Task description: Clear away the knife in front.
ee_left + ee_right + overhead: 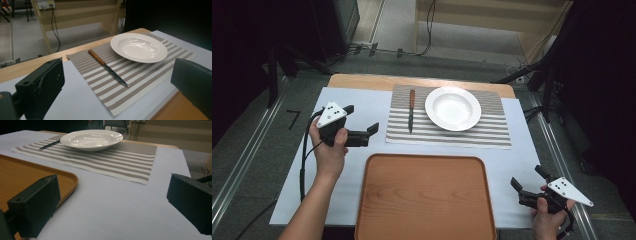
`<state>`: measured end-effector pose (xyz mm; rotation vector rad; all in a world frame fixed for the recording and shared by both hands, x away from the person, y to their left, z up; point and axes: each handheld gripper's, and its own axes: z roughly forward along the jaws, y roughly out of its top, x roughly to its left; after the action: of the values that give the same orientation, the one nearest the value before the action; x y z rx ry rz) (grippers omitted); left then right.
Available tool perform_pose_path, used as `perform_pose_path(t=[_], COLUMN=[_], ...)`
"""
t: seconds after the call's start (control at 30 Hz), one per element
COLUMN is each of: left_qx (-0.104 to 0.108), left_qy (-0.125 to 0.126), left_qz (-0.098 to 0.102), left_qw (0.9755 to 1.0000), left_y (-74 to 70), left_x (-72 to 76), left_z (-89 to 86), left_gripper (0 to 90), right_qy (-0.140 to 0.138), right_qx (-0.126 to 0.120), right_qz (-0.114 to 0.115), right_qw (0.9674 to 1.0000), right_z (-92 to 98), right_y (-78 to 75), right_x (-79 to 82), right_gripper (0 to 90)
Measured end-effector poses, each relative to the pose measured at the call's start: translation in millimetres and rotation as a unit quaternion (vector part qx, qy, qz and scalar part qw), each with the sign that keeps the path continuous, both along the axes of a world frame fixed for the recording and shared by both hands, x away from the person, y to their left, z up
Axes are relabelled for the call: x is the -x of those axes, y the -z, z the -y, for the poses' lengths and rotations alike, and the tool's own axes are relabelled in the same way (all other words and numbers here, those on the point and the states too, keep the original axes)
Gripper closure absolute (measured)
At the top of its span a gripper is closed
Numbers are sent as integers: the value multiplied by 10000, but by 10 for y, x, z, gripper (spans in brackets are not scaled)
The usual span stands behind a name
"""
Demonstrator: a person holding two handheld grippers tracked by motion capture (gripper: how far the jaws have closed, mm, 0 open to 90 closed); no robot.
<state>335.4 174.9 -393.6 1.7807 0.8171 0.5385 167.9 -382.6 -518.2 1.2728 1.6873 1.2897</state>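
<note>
A white deep plate [453,108] [138,47] [91,138] sits on a grey-and-white striped placemat [492,131] [140,75] [120,157]. A knife [411,112] [107,67] [49,145] with a wooden handle lies on the mat left of the plate, blade toward me. My left gripper [361,118] [117,72] hovers open and empty left of the mat, pointing at the knife. At the table's near right corner, my right gripper [528,177] [112,190] is open with nothing between its jaws.
A brown wooden tray [424,200] [20,175] [175,110], with nothing on it, lies at the near middle of the table. A pale sheet [362,100] covers the tabletop. Cables and dark stands surround the table on the floor.
</note>
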Motion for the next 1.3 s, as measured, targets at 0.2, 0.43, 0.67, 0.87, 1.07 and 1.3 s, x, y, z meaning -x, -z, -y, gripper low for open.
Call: perform_pose_path(t=[0.2, 0.43, 0.67, 0.87, 1.07, 1.3], left_qx=[-10, -55, -50, -63, -155, -214], left_qy=[109, 212, 255, 260, 213, -239], left_qz=[-19, -97, -262, -451, -590, -979], left_qw=[9999, 9997, 9993, 9986, 9979, 9947], left_y=[-43, -49, -25, 18, 88, 267], left_x=[-151, -334, -522, -715, -879, -1139], left_z=[185, 393, 576, 751, 930, 1096], left_gripper=[0, 0, 0, 0, 10, 122], right_qy=[-13, -38, -47, -67, -72, -57], right_qx=[17, 40, 96, 136, 135, 113], right_qz=[-22, -6, -8, 7, 19, 30], right_qw=[10000, 10000, 9999, 9999, 9999, 9999], right_z=[-8, -10, -23, -30, -29, -25], right_y=[-1, -1, -1, -1, 0, 3], right_x=[2, -2, -4, -9, -13, -11], right_gripper=[0, 0, 0, 0, 0, 0])
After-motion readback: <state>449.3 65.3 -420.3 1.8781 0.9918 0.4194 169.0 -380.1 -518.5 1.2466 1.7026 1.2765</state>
